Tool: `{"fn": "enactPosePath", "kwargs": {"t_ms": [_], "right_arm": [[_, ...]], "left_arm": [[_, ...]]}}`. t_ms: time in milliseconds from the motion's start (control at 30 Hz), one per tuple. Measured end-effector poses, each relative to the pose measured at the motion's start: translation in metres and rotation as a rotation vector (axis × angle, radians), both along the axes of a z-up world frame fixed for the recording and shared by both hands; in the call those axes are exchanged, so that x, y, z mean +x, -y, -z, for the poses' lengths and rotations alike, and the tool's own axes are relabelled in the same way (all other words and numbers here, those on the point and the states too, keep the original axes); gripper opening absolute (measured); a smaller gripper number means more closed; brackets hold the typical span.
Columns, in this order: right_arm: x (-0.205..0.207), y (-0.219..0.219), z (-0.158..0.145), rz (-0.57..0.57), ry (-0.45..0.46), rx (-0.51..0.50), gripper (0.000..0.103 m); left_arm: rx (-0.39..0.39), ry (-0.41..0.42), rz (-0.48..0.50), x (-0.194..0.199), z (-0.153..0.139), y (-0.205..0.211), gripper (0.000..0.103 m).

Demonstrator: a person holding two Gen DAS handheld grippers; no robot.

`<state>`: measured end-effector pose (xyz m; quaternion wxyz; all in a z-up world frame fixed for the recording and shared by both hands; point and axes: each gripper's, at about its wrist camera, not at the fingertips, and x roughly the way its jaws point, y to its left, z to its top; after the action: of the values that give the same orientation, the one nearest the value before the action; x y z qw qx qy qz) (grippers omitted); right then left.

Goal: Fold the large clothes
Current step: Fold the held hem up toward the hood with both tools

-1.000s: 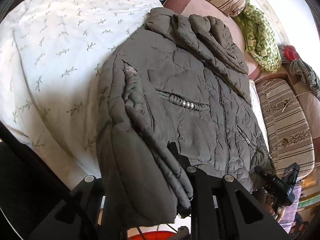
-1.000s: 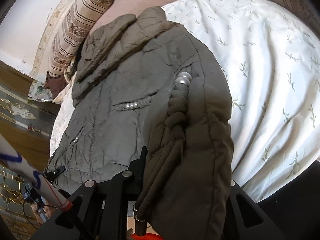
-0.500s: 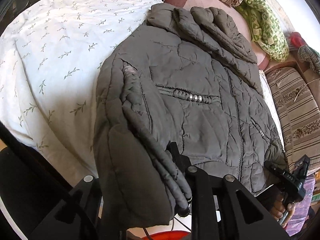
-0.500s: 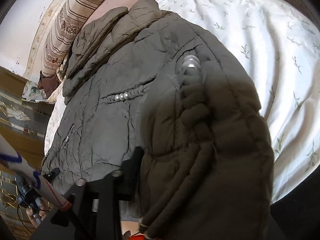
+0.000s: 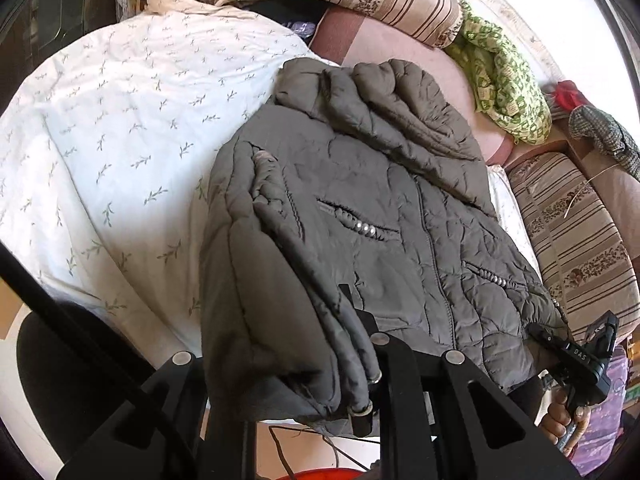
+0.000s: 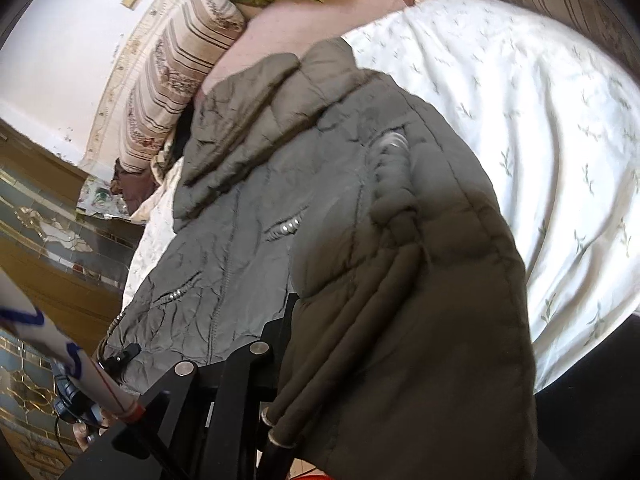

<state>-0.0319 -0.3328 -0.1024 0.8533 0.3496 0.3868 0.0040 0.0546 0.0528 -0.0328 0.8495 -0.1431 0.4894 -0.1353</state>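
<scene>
Both my grippers have lifted the hem of the quilted jacket [image 5: 360, 208] off the leaf-print bedsheet [image 5: 120, 128], left gripper [image 5: 320, 364] clamped, right gripper [image 6: 344, 344] closing on it; puffy, slippery, bulky, so I'd grip its ribbed corners.

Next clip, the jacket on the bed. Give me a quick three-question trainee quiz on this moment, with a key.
1. True or false: the jacket lies zip side up on a white duvet printed with small leaves.
2. What is caught between the jaws of the left gripper?
A. a striped pillow
B. a folded-over side of the jacket
C. nothing
3. In a word, what colour is the crumpled cloth beyond the jacket's collar?

Key:
1. True. The zip and both front pockets face up.
2. B. The jaws are shut on the doubled fabric.
3. Green, with a pale pattern.
</scene>
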Motion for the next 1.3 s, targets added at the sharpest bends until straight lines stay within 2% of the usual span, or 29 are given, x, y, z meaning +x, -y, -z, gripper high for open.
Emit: {"fn": "enactPosePath", "kwargs": {"t_ms": [367,600,1300], "right_arm": [[-0.008,-0.003,-0.021,-0.026,0.025,-0.031,0.019],[-0.007,0.001,-0.031,-0.053,0.025,-0.050,0.019],[0.000,0.012,-0.054,-0.107,0.081,-0.089,0.019]], "left_arm": [[0.055,0.000,0.010,0.001,-0.014,0.002,0.017],[0.122,0.066,0.043,-0.005,-0.035,0.008,0.017],[0.194,0.142,0.068,0.000,-0.050,0.006,0.017]]}}
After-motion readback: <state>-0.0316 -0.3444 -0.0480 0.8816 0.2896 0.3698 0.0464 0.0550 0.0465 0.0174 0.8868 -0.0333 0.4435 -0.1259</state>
